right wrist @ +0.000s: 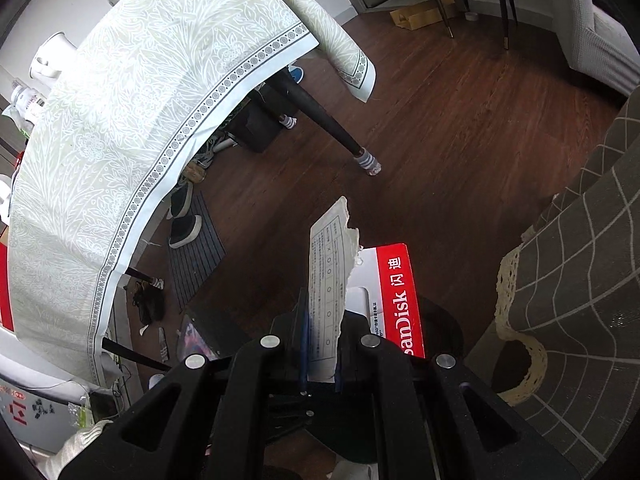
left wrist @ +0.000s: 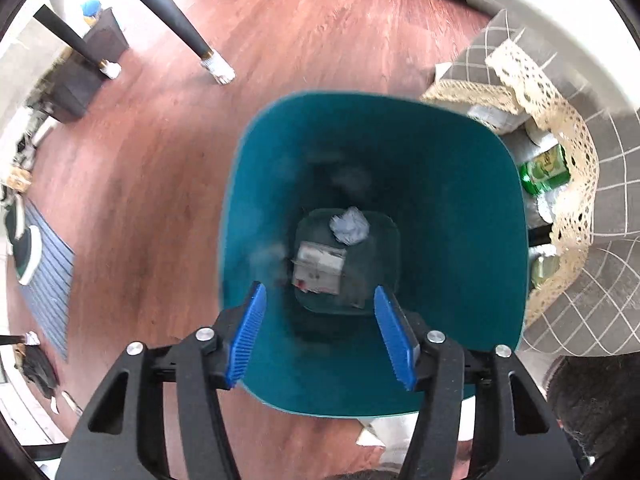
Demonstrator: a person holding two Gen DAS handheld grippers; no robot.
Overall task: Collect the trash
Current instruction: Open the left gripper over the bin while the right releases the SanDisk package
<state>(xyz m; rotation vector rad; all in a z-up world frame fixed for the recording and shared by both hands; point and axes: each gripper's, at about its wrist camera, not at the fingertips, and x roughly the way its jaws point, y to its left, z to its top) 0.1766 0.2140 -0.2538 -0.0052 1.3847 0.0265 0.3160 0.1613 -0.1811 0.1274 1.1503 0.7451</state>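
Note:
I look almost straight down into a teal bin [left wrist: 460, 200] standing on the wooden floor. At its bottom lie a crumpled grey-white paper ball [left wrist: 349, 225] and a small white printed box [left wrist: 318, 267]. My left gripper [left wrist: 319, 292] hangs over the bin's mouth, its blue pads [left wrist: 248, 332] wide apart with nothing between them. In the right wrist view my right gripper [right wrist: 322, 320] is shut on a torn white printed sheet [right wrist: 330, 264]. Behind the sheet a red and white SanDisk card [right wrist: 400, 296] sticks out to the right of the fingers. The bin is not in that view.
A grey checked cloth with lace trim [left wrist: 560, 128] hangs right of the bin, with green cans [left wrist: 546, 170] under it. Black table legs in socks [left wrist: 218, 68] stand on the floor beyond. A pale leaf-patterned tablecloth [right wrist: 120, 140] fills the left, with shoes [right wrist: 185, 230] on a striped mat below.

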